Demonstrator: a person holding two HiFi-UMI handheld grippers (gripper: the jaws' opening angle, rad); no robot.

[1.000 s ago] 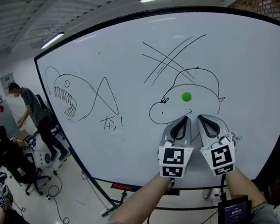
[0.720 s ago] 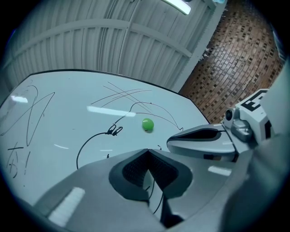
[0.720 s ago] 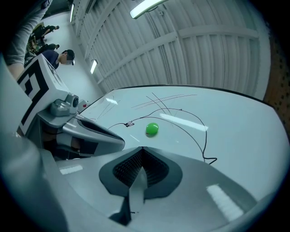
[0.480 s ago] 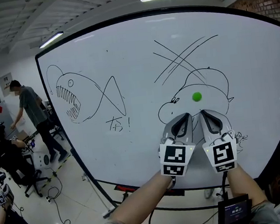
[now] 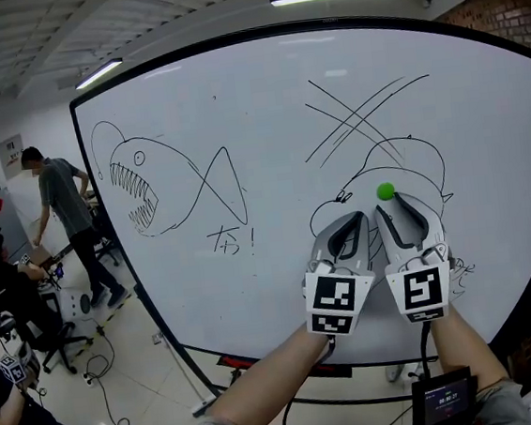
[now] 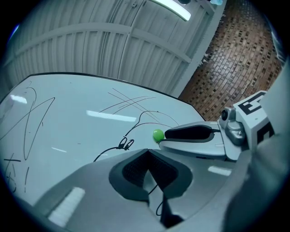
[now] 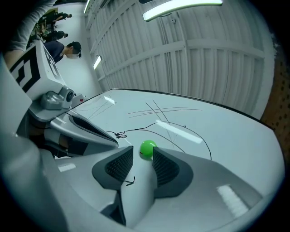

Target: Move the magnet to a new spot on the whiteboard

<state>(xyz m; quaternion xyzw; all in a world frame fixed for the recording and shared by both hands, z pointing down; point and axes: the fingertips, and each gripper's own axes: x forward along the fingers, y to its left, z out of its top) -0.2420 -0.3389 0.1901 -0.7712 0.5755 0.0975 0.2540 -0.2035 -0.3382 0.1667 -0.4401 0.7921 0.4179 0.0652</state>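
While on smooth whiteboard (image 5: 236, 115), round magnet (image 5: 385, 190)

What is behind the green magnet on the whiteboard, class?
The magnet sits on the whiteboard, inside a black marker drawing whose lines pass around it. The patch of board directly behind the magnet is covered, so any ink there cannot be seen.

Whiteboard (image 5: 236, 115) scribble (image 5: 229, 241) — nothing legible
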